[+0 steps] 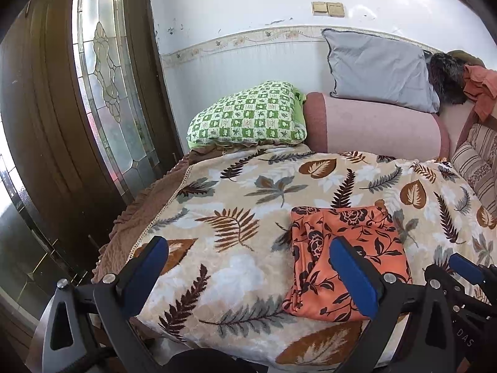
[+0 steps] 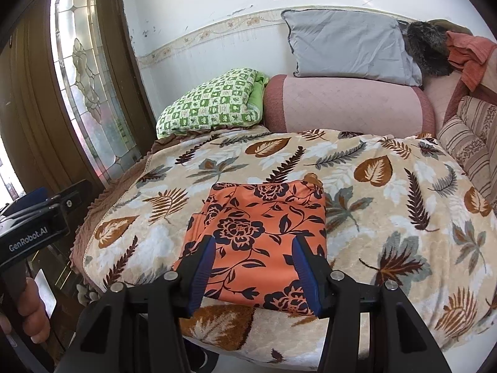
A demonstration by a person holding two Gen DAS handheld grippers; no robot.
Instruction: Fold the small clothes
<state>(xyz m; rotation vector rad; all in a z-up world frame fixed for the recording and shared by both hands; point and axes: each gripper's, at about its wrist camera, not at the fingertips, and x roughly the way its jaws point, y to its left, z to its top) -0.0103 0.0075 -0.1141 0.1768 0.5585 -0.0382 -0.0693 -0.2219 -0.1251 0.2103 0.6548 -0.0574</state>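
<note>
1. Orange floral garment (image 2: 257, 236) lies folded flat on the bed (image 2: 388, 186), near its front edge.
2. Right gripper (image 2: 253, 267) hovers over the garment's near edge, jaws half apart, holding nothing.
3. Left gripper (image 1: 248, 267) sits left of the garment, wide apart, empty.
4. Open blanket all round.

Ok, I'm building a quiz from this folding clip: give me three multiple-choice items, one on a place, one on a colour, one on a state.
1. The folded garment lies on:
A the leaf-print blanket
B the grey pillow
C the floor

2. The garment is:
A green checked
B orange with dark flowers
C plain pink

3. The right gripper is:
A clamped on the garment
B open, holding nothing
C out of view

Answers: 1 A, blanket shows all round it. 2 B, dark blooms on orange. 3 B, the pads stand apart above the cloth.
</note>
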